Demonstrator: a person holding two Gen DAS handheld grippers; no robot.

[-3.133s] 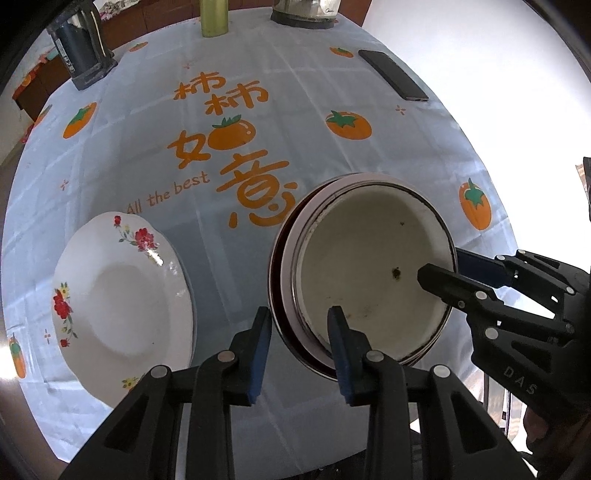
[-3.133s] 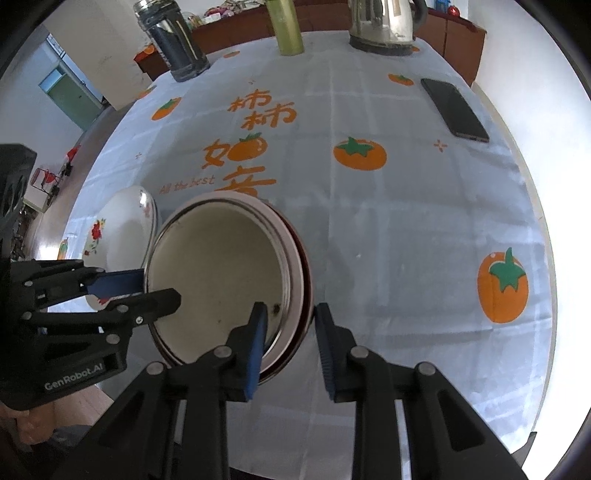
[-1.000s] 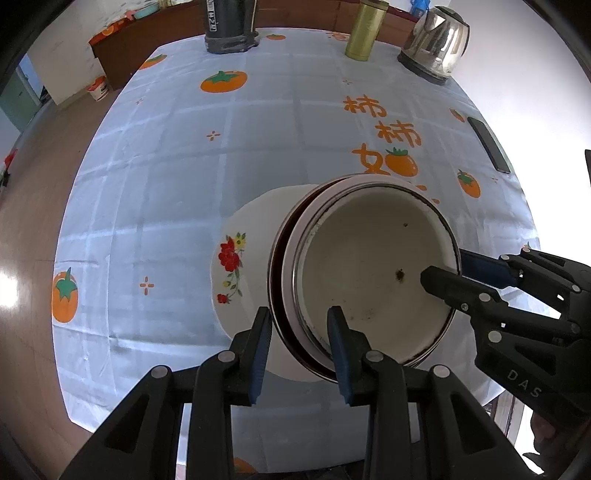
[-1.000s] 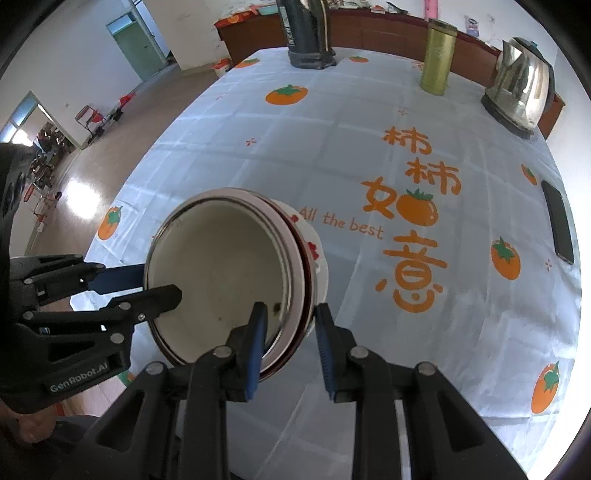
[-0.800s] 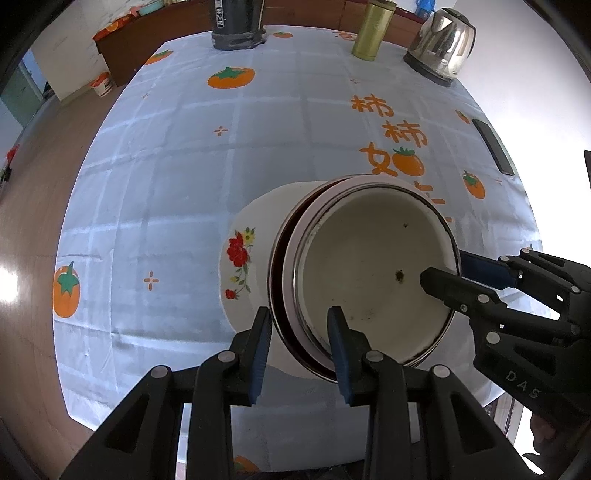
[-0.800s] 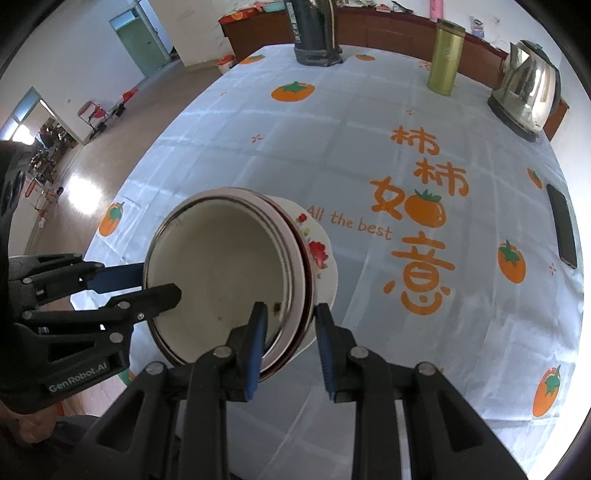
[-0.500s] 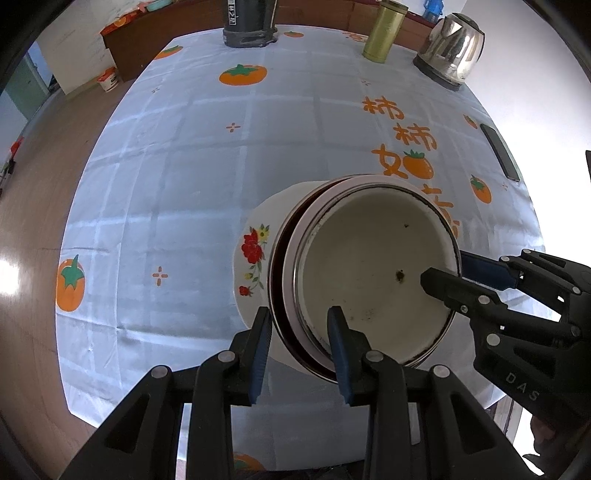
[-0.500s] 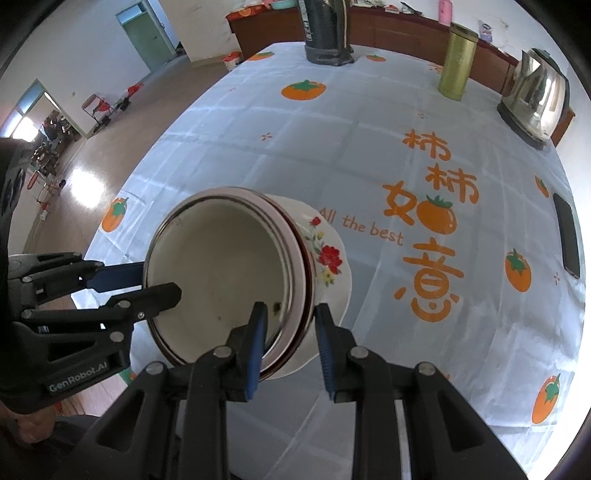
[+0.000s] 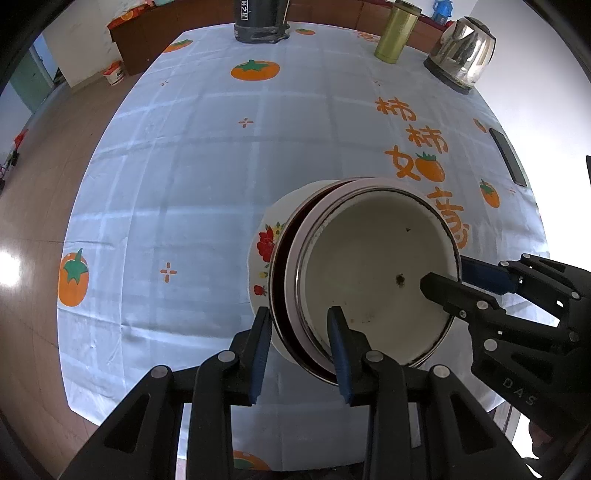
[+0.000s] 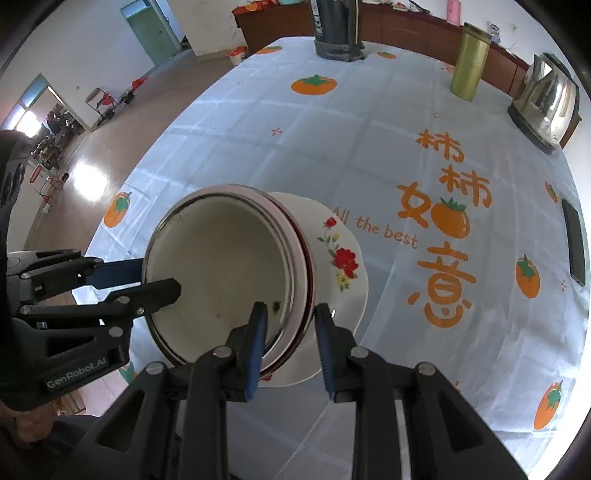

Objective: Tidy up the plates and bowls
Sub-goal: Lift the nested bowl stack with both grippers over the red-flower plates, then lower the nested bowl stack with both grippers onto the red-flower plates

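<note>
A stack of bowls, a cream enamel bowl (image 9: 369, 266) nested in a dark-red-rimmed one (image 9: 280, 295), is held between both grippers. My left gripper (image 9: 299, 347) is shut on the stack's near rim. My right gripper (image 10: 290, 332) is shut on the opposite rim (image 10: 295, 295) and shows in the left wrist view as black fingers (image 9: 447, 291). Under the stack, a white floral plate (image 9: 264, 240) (image 10: 343, 258) lies on the tablecloth and is mostly covered. Whether the stack touches the plate I cannot tell.
At the table's far edge stand a black flask (image 9: 260, 22), a gold-green tumbler (image 9: 395, 33) and a steel kettle (image 9: 461, 51). A dark phone (image 9: 508, 155) lies at the right. The light-blue tablecloth (image 9: 203, 166) drops off at the near edge; wooden floor lies to the left.
The held stack has travelled left from beside the floral plate to over it. Across the last second it crept further across the plate. Both grips are unchanged.
</note>
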